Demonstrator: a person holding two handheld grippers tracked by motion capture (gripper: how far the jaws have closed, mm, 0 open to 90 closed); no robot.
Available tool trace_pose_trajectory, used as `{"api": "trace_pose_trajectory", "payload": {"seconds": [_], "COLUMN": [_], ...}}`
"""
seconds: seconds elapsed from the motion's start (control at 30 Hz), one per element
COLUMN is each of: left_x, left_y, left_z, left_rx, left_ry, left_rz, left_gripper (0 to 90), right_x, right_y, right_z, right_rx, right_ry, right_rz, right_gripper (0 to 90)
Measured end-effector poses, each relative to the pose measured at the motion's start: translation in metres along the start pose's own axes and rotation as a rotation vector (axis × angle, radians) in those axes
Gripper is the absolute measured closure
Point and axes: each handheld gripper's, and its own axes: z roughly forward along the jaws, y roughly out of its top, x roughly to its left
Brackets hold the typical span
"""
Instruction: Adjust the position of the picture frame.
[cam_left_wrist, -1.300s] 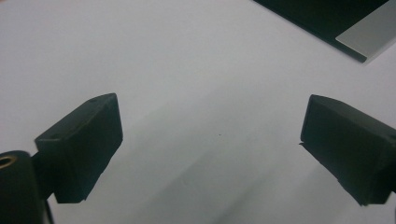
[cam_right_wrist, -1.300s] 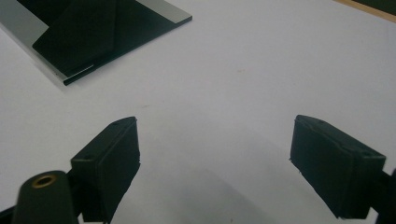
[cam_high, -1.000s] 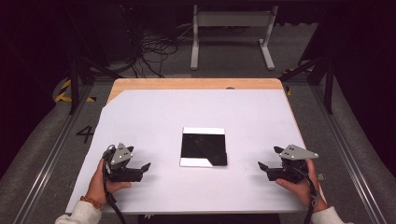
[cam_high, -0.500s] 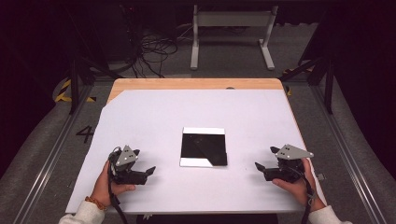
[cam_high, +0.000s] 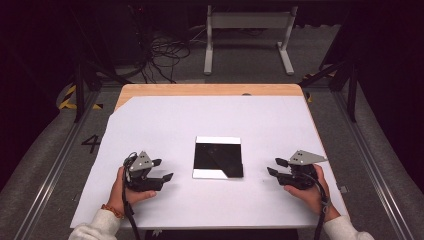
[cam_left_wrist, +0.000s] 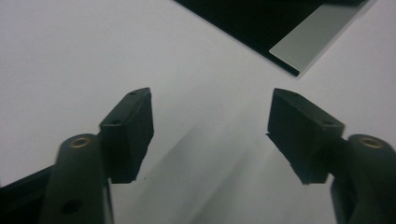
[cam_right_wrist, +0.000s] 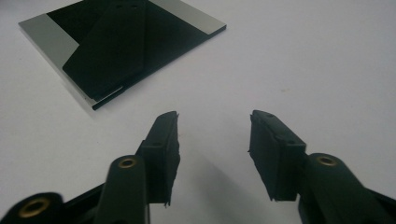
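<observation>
A flat, square, glossy black plate (cam_high: 218, 157) with pale silver strips along its far and near edges lies near the middle of the table (cam_high: 165, 117), a little toward the near side. The table is covered by a white sheet, with a strip of bare wood showing along the far edge.

The left gripper (cam_high: 161, 170) rests on the table to the left of the plate, held in the person's left hand (cam_high: 129, 186), jaws pointing right toward it. The right gripper (cam_high: 277, 167) sits to the right of the plate in the right hand (cam_high: 307, 187), jaws pointing left. Both are apart from the plate, nothing between their jaws.

The left gripper view shows what the high view cannot: its jaws spread wide over bare white sheet, with one corner of the plate (cam_left_wrist: 280, 32) at the upper right, beyond the jaw tips. In the right gripper view the jaws (cam_right_wrist: 212, 140) are likewise parted and empty, the plate (cam_right_wrist: 119, 46) lying ahead to the upper left, its dark surface mirroring a shape.
</observation>
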Motion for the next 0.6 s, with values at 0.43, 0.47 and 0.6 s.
{"api": "trace_pose_trajectory", "payload": {"seconds": [0.43,0.47,0.6], "left_x": [-0.008,-0.010,-0.013], "left_y": [0.011,0.012,0.018], "left_z": [0.012,0.013,0.022], "left_rx": [0.034,0.034,0.046], "left_ry": [-0.067,-0.068,-0.072], "left_rz": [0.051,0.048,0.058], "left_gripper": [89.7,89.7,89.7], "right_x": [0.020,0.020,0.031], "right_y": [0.014,0.014,0.022], "right_z": [0.018,0.018,0.027], "right_rx": [0.038,0.038,0.048], "right_ry": [0.108,0.108,0.140], "right_rz": [-0.056,-0.056,-0.071], "right_gripper": [70.8,70.8,73.3]}}
